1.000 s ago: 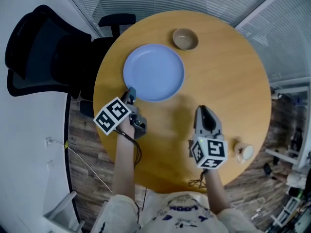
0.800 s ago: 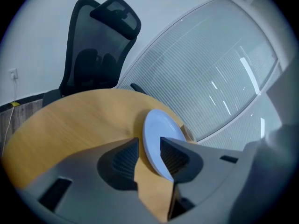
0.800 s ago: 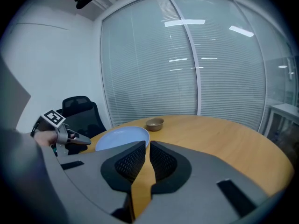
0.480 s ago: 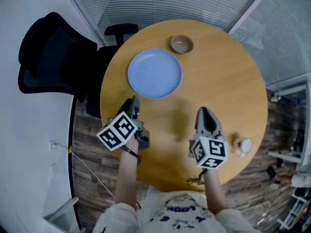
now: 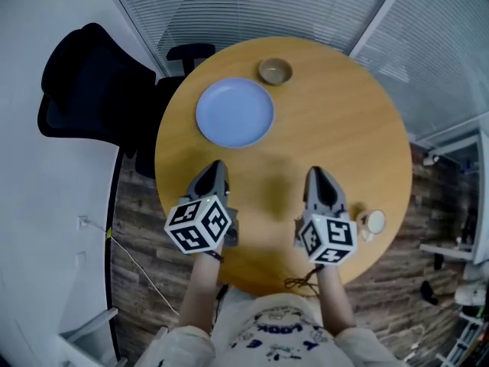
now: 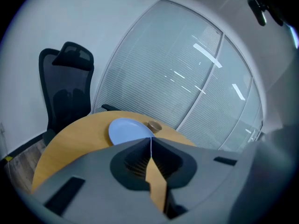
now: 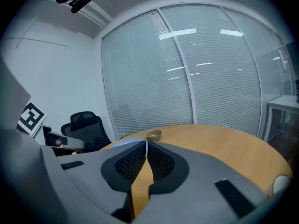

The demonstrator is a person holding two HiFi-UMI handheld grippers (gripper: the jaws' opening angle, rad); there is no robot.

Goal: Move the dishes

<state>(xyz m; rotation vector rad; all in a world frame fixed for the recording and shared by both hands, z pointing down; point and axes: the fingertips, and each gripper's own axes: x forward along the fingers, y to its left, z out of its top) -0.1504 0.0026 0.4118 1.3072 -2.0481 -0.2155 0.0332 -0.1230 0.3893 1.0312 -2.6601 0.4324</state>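
Fingers pressed together, both empty
Our left gripper (image 5: 216, 168) has just closed its fingers on nothing; our right gripper (image 5: 317, 176) has its own together too. Farther off, the blue plate (image 5: 234, 113) lies left on the desk (image 5: 344, 128), the bowl (image 5: 274, 71) just beyond.

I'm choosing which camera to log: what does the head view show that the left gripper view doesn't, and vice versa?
Head view only: small white cup, black-and-white marker cubes. Left gripper view only: left hand-held gripper close-up, jaws just closed on nothing. Both: round wooden table, pale blue plate, small brown bowl, black office chair.
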